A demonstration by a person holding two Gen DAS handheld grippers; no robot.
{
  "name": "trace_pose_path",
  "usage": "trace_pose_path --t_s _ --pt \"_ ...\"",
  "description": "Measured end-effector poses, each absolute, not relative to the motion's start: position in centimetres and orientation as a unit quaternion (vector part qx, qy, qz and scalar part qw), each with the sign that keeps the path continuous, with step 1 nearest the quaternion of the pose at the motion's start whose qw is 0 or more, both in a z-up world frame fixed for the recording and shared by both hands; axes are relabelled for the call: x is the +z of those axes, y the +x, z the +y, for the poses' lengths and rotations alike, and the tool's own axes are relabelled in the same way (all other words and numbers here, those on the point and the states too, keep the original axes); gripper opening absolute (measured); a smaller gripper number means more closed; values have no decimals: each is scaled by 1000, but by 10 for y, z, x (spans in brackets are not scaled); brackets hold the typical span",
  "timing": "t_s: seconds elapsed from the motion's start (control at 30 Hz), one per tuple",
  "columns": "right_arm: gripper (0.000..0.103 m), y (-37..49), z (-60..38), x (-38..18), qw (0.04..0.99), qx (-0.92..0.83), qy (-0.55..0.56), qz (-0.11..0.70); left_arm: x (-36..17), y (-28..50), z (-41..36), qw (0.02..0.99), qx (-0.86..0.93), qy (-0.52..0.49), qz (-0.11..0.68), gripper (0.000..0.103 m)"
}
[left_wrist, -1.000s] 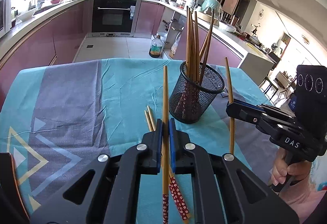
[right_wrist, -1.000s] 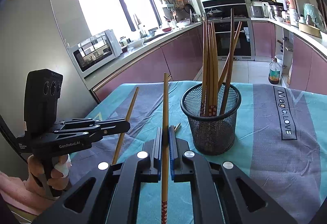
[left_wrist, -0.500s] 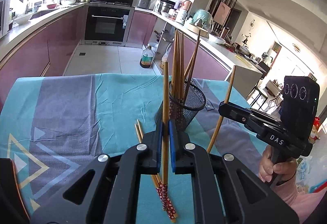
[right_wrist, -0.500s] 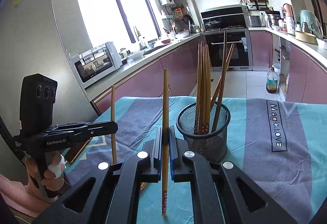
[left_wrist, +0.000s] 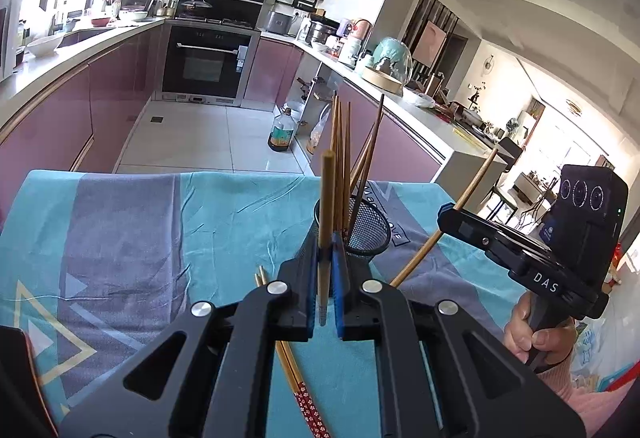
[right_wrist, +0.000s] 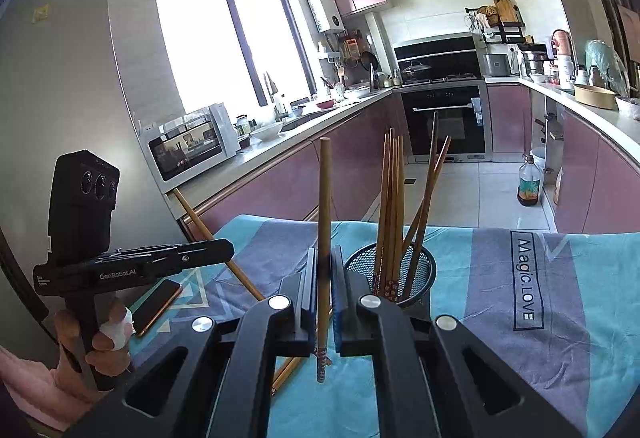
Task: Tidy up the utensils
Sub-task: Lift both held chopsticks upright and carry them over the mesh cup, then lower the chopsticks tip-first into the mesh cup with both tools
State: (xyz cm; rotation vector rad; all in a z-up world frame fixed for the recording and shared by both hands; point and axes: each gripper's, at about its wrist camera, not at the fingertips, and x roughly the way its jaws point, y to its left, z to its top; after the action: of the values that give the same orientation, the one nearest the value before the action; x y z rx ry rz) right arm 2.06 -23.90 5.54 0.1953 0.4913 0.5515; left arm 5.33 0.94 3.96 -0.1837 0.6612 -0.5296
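A black mesh holder (left_wrist: 366, 232) (right_wrist: 390, 278) stands on the cloth with several wooden chopsticks upright in it. My left gripper (left_wrist: 326, 252) is shut on a single chopstick (left_wrist: 326, 206), held upright above the table, just in front of the holder. My right gripper (right_wrist: 325, 266) is shut on another chopstick (right_wrist: 324, 198), also upright, to the left of the holder. In the left wrist view the right gripper (left_wrist: 452, 216) holds its chopstick tilted. Two more chopsticks (left_wrist: 294, 374) lie on the cloth below my left gripper.
The table wears a teal and grey cloth (left_wrist: 140, 238) (right_wrist: 540, 298). A phone (right_wrist: 158, 304) lies on the cloth at the left in the right wrist view. Kitchen counters and an oven (left_wrist: 208, 62) lie beyond the table's far edge.
Both grippers have lifted and pulled back from the holder, each with its chopstick. The chopsticks now hang clear above the cloth, and the holder looks smaller and farther.
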Motion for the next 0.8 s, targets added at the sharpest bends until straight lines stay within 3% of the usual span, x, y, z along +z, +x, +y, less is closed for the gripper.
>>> trace_pose_path --t_s 0.8 --pt "5 26 -248 78 937 263 88 212 65 62 -12 918 -261 -59 294 7"
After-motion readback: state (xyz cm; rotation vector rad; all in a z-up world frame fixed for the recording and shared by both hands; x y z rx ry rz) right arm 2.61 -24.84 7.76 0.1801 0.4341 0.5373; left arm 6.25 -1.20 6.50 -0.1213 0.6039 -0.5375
